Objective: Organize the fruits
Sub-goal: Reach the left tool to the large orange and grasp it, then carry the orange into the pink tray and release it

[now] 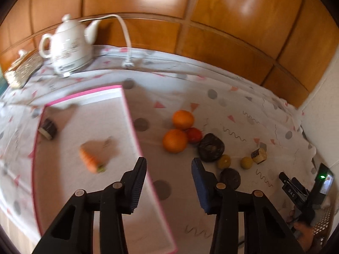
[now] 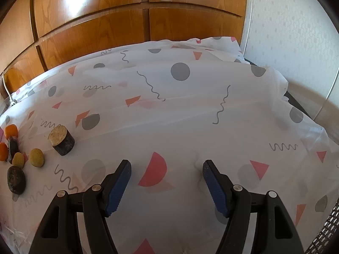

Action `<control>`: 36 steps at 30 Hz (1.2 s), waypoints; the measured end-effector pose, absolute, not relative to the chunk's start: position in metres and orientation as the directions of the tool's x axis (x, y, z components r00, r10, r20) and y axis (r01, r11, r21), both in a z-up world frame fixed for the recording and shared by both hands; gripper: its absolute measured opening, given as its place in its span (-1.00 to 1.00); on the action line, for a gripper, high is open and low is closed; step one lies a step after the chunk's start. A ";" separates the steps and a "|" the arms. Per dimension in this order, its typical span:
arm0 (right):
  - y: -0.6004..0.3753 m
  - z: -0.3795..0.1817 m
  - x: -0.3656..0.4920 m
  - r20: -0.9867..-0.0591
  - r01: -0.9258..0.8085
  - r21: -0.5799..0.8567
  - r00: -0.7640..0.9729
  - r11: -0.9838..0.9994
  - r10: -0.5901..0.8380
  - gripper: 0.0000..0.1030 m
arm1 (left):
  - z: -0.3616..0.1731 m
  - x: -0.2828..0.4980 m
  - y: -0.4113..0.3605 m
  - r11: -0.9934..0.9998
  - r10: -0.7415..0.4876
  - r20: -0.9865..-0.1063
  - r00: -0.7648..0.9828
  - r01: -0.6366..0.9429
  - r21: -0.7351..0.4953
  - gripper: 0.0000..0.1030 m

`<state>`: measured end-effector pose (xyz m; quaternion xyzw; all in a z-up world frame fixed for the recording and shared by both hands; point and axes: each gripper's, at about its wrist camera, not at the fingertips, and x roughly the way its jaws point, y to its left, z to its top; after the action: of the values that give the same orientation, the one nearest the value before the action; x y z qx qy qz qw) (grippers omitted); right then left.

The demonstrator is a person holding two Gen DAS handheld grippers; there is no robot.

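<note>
In the left wrist view my left gripper (image 1: 169, 165) is open and empty, above the right rim of a pink-edged tray (image 1: 135, 127). The tray holds a carrot (image 1: 90, 160) and a dark cylinder piece (image 1: 49, 127). Right of the tray lie two oranges (image 1: 183, 119) (image 1: 175, 141), a red tomato (image 1: 194, 135), two dark lumps (image 1: 211, 147) (image 1: 230, 177), two yellowish fruits (image 1: 224, 161) (image 1: 246, 162) and a cut roll (image 1: 259, 155). My right gripper (image 2: 166, 167) is open and empty over bare cloth; the cut roll (image 2: 61, 140) and several of the fruits (image 2: 36, 157) lie to its left.
A white teapot (image 1: 70, 44) with a cord (image 1: 127, 42) and a gold box (image 1: 22, 68) stand at the back left. Wooden cabinet panels (image 1: 190, 31) run behind the patterned tablecloth (image 2: 180, 110). The right gripper's body (image 1: 300, 192) shows at the far right.
</note>
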<state>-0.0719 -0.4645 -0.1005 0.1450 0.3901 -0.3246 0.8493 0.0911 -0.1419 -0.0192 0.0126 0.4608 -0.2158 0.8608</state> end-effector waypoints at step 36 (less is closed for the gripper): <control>-0.459 -0.100 -0.069 -0.767 0.681 0.009 0.475 0.732 -0.432 0.63 | -0.035 0.105 -0.131 0.943 -0.303 -0.806 0.508 0.281 -0.177 -0.23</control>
<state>-0.0686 -0.4585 -0.1003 0.1587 0.3923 -0.3299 0.8439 0.1050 -0.1306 -0.0354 -0.0116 0.4665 -0.1680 0.8684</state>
